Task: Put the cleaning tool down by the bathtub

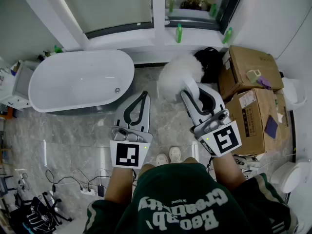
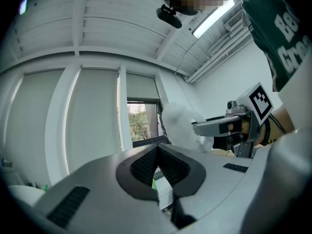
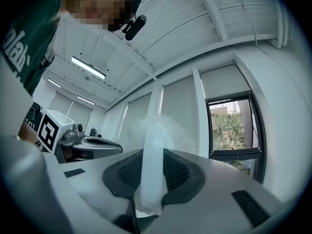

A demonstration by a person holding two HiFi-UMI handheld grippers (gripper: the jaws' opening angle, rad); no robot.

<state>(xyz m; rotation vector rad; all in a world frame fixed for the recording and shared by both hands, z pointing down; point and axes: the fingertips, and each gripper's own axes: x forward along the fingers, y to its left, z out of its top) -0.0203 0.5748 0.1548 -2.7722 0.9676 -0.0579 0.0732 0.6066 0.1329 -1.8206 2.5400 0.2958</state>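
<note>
The right gripper [image 1: 191, 90] is clamped on the duster [image 1: 176, 74], holding it about level. In the right gripper view, its white handle [image 3: 152, 150] sits pinched between the ribbed pads. The duster's fluffy head is in the air over the floor [image 1: 73, 130], between the bathtub [image 1: 78, 57] and 2 boxes [image 1: 253, 106]. It is near the tub's right end, apart from it. The left gripper [image 1: 143, 96] is just beside, its jaws together on nothing, pointing toward the tub.
</note>
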